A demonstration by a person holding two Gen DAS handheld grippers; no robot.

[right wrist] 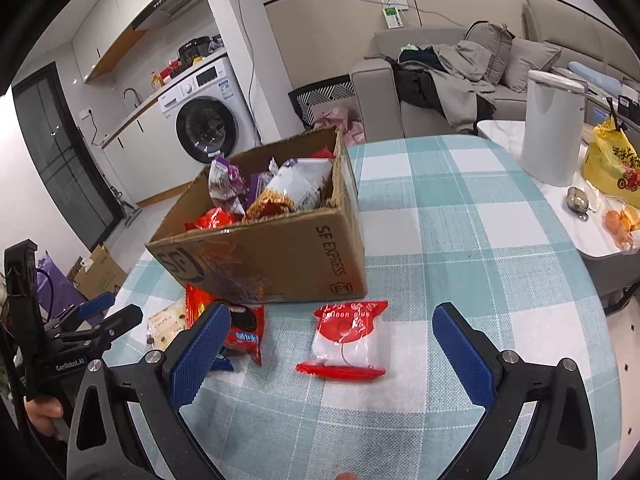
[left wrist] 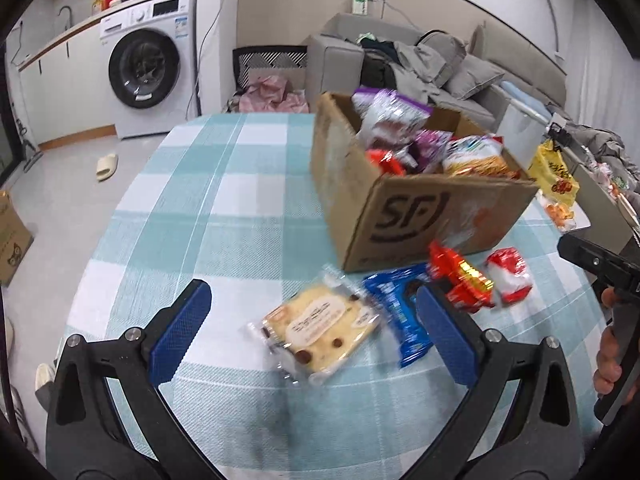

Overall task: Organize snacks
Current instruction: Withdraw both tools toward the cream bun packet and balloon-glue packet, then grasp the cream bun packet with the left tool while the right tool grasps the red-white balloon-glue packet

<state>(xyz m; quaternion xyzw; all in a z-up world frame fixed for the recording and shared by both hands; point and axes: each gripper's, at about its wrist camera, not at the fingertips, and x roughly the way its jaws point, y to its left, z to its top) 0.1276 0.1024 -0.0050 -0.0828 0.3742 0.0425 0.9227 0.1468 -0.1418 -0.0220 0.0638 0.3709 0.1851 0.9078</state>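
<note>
A cardboard SF box (left wrist: 404, 216) (right wrist: 280, 256) holds several snack packets on the checked tablecloth. In front of it lie a clear-wrapped cake slice (left wrist: 320, 330) (right wrist: 166, 326), a blue cookie packet (left wrist: 400, 312), a red cookie packet (left wrist: 460, 282) (right wrist: 244, 330) and a red-and-white packet (left wrist: 510, 276) (right wrist: 348, 340). My left gripper (left wrist: 316, 328) is open and empty, its jaws on either side of the cake slice and above it. My right gripper (right wrist: 332, 348) is open and empty, just above the red-and-white packet.
A white kettle (right wrist: 554, 128), a yellow bag (right wrist: 612, 168) and orange fruit (right wrist: 622, 220) stand on a side table at the right. A sofa with clothes (right wrist: 448, 76) is behind the table. A washing machine (left wrist: 150, 64) stands at the back left.
</note>
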